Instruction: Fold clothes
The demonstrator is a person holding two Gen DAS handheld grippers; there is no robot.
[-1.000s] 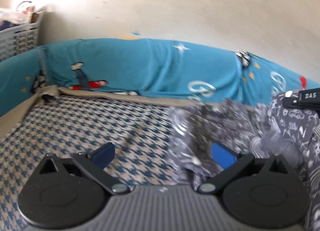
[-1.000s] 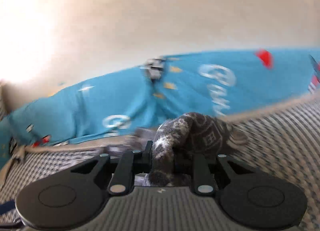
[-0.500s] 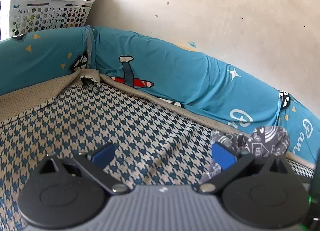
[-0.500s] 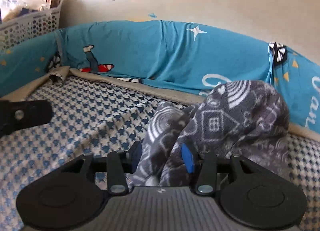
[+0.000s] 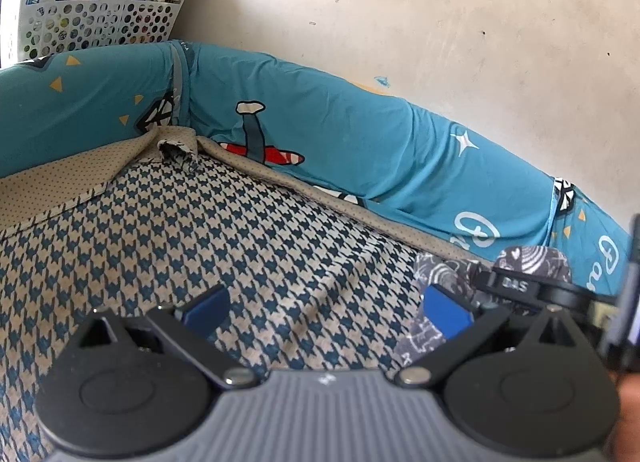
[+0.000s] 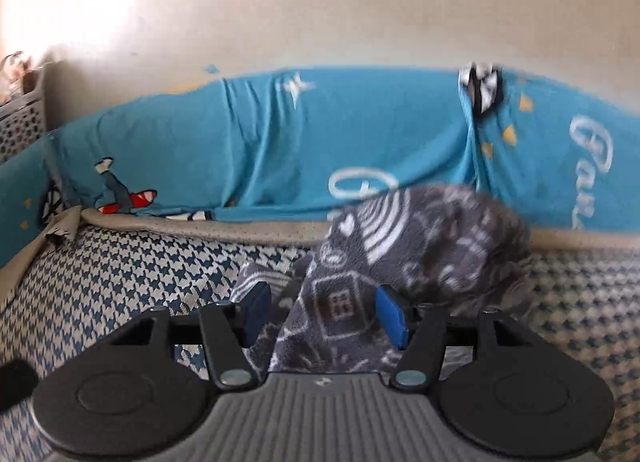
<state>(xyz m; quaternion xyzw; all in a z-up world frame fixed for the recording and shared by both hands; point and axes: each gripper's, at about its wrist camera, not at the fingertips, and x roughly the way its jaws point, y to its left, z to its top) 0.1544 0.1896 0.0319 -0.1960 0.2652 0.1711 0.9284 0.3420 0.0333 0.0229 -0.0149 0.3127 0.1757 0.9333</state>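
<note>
Both my grippers gape: left gripper (image 5: pixel 326 308) empty over the houndstooth bedsheet (image 5: pixel 200 230), right gripper (image 6: pixel 324 312) jaws just opening, grey patterned fleece garment (image 6: pixel 420 246) lying loose between.

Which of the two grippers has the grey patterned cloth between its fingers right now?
The right gripper: grey cloth lies between its open jaws. The left gripper frames only checked bedding.

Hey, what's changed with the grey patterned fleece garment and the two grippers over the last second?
The right gripper has just been opening and let go of the grey patterned fleece garment, which a second ago was clamped and lifted; it now lies bunched on the blue houndstooth sheet, with a fold between the jaws but no pad pressing on it. The left gripper swung away to the garment's left. Its jaws stayed open and empty.
</note>
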